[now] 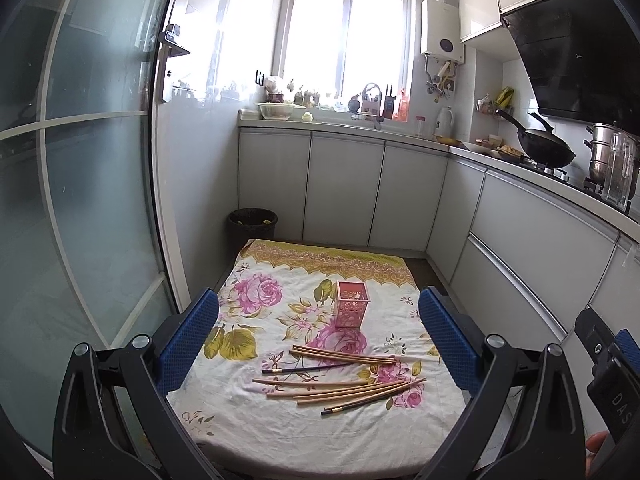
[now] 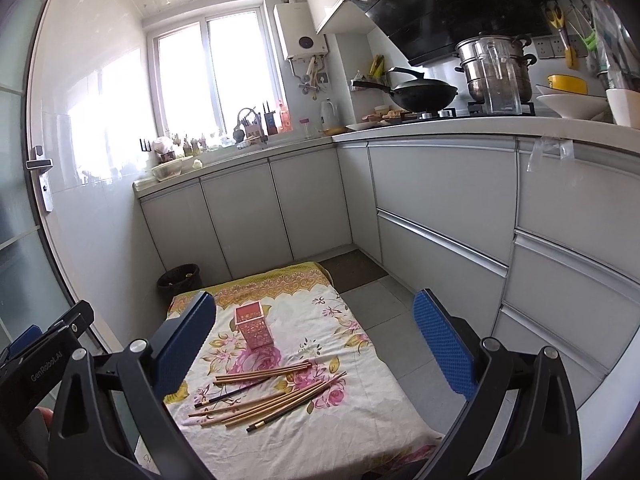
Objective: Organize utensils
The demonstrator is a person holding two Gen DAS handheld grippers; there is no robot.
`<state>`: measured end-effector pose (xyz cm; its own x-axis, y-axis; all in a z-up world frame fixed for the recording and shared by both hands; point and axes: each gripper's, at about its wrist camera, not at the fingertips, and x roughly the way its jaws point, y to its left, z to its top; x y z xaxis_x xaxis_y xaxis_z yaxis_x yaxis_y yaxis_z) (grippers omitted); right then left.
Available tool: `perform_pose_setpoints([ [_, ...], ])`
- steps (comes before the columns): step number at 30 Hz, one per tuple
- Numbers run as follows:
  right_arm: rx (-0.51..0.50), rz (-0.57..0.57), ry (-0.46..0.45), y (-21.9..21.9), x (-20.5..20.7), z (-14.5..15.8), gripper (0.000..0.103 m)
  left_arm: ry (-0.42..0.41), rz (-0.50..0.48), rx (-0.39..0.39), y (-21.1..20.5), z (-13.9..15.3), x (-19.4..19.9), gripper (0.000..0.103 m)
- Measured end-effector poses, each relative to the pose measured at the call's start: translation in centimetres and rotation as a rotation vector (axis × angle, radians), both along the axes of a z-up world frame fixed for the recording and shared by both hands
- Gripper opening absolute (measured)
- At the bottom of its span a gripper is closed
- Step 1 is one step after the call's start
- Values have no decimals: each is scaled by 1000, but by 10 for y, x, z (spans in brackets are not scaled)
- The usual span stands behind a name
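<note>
Left wrist view: we held both grippers wide open above the floral cloth (image 1: 224, 412).
Thin wooden chopsticks (image 1: 340, 390) lay scattered flat near a square pink perforated holder (image 1: 352, 304), upright, apart from them; left gripper (image 1: 320, 340) and right gripper (image 2: 316, 344) held nothing.

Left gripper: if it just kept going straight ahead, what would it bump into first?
Probably the pink holder, roughly centred between its open fingers, beyond the chopsticks; depth is unclear, so it might meet the cloth first.
</note>
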<state>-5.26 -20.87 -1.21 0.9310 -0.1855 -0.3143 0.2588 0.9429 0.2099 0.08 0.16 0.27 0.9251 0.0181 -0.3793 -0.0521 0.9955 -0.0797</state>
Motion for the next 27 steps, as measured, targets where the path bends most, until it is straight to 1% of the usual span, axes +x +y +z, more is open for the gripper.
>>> perform_pose_setpoints([
  [19, -31, 3, 6, 5, 3, -1, 96, -2, -2, 5, -1, -4, 0, 96],
  [27, -47, -5, -27, 7, -3, 6, 96, -41, 0, -4, -3, 5, -12, 96],
])
